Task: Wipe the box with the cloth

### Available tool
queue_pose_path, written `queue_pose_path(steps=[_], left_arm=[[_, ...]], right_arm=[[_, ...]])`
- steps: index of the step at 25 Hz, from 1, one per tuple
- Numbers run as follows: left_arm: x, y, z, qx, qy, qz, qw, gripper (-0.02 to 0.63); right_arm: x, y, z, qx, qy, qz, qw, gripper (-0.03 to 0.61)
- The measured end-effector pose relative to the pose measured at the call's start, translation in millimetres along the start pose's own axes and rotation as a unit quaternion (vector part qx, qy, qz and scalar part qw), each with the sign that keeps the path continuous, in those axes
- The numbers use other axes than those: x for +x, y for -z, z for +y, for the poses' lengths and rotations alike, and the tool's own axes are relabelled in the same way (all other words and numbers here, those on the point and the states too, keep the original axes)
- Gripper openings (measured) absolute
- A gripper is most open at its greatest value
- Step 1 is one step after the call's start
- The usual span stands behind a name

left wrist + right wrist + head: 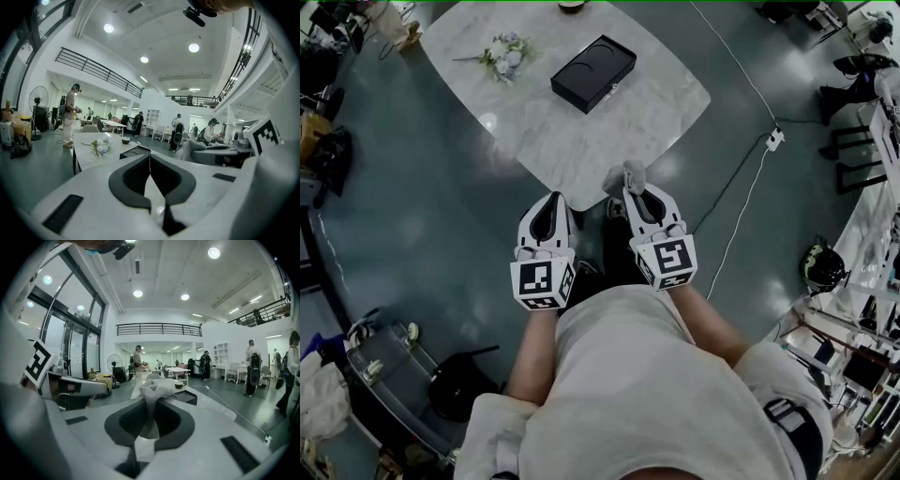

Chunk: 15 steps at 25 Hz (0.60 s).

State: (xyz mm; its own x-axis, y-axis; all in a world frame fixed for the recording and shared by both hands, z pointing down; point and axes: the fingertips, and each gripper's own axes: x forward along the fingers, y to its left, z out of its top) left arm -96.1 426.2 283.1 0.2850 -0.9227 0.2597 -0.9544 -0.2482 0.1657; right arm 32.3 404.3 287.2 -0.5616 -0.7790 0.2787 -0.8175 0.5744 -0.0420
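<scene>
A flat black box (592, 72) lies on the white marble table (553, 141), far from both grippers; it also shows as the black box (137, 151) in the left gripper view and the black box (186, 396) in the right one. My right gripper (634, 184) is shut on a grey-white cloth (633, 174), which bunches out past the jaw tips over the table's near corner; the cloth (153, 390) shows clamped in the right gripper view. My left gripper (554, 200) is shut with nothing in it, level beside the right, near the table edge.
A small bunch of flowers (505, 54) lies on the table left of the box, and a bowl (125, 139) stands at its far end. A white cable and power strip (774, 140) cross the floor on the right. Desks, bags and several people stand around the hall.
</scene>
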Motion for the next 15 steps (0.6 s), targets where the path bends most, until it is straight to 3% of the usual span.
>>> queue_pose_path(steps=[8, 15], left_arm=[[89, -2, 37, 0.005, -0.024, 0.041, 0.9989, 0.025], [168, 13, 42, 0.006, -0.042, 0.092, 0.9949, 0.025]], right_arm=[[86, 0, -44, 0.025, -0.036, 0.021, 0.999, 0.046], [144, 14, -98, 0.048, -0.073, 0.047, 0.995, 0.046]])
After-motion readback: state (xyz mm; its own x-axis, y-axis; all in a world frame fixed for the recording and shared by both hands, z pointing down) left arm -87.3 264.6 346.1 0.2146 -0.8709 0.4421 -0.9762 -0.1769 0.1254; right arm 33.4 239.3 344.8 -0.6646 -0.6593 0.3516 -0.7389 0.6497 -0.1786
